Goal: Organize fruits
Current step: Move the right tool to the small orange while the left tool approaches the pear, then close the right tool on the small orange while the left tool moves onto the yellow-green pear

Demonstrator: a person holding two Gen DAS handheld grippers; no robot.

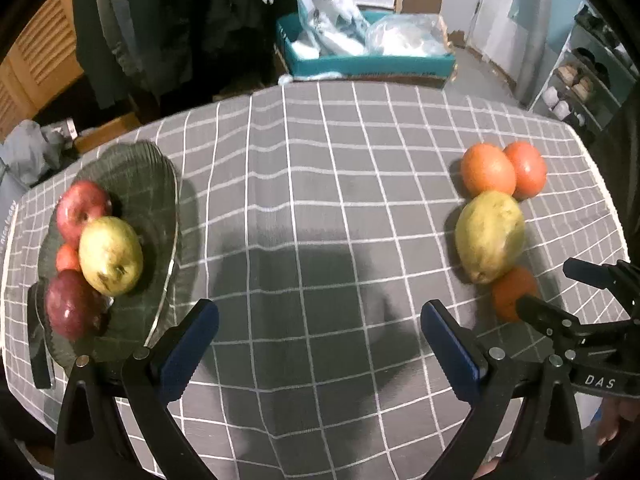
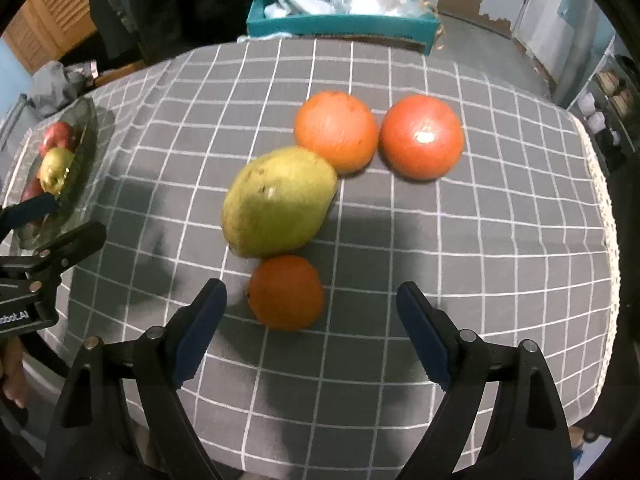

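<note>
Green mango (image 2: 279,202) laid on its side touching three oranges (image 2: 336,131) on the bench, apples (image 1: 82,208) and pear (image 1: 111,255) piled in glass dish (image 1: 136,176)

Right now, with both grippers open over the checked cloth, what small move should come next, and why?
Probably ease the right gripper forward and down around the small orange. Its jaws stand open and empty, and that orange lies nearest, just ahead between them, touching the green mango. Four fruits remain loose on the cloth, while the glass plate at left already holds others. The left gripper is open over bare cloth.
</note>
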